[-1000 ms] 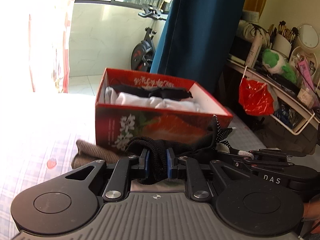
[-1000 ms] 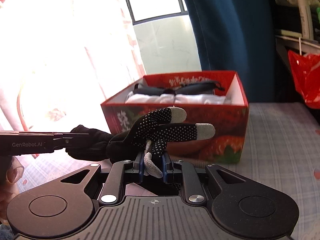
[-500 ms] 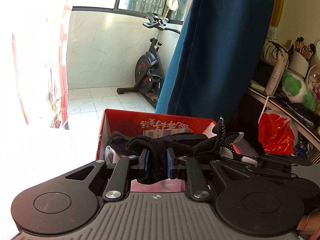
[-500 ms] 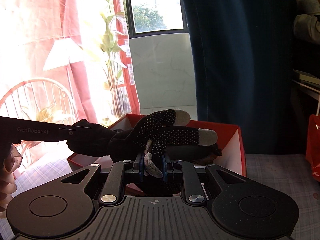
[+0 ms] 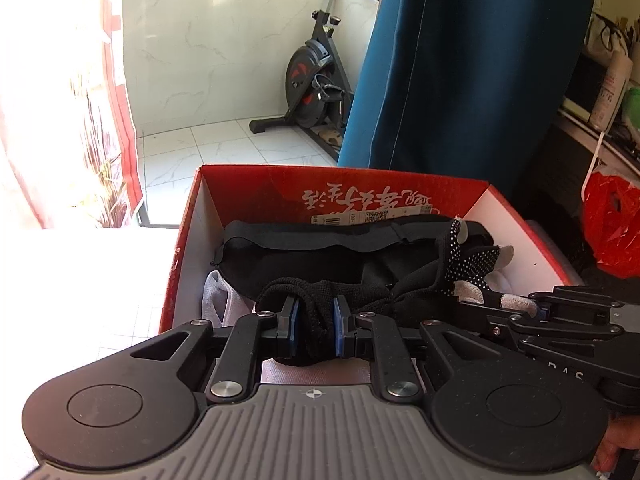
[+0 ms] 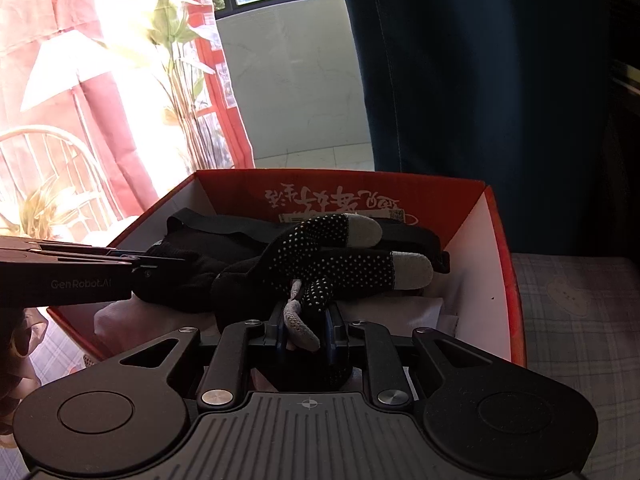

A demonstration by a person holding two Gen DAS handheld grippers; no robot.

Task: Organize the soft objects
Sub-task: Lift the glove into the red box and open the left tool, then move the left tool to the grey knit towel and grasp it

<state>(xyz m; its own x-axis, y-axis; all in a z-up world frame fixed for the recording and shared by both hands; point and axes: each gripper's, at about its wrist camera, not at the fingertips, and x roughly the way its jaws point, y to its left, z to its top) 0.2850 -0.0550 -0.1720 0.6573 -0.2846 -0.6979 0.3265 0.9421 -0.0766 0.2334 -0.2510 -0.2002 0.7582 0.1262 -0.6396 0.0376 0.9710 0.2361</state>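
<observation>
Now both grippers, left (image 5: 314, 330) and right (image 6: 306, 334), clamp the glove (image 6: 328, 264) over the box (image 6: 500, 280) (already part-filled); release remains.

Readable text, not much:

- "GenRobot.AI" in grey on the side of my left hand-held gripper (image 6: 160, 266), seen from the right wrist camera, where it comes in from the left.
- "D A S" (partial, rest cut off) on the body of my right hand-held gripper (image 5: 516, 306), seen from the left wrist camera, off to its right.
- Red box (image 5: 400, 190) ahead of both hand-held grippers: white brush-style Chinese characters on the inside of the far wall, upside down from here, can't read them.
- White sticker (image 5: 372, 216) just under those characters: barcode and QR code, digits too small to read.
</observation>
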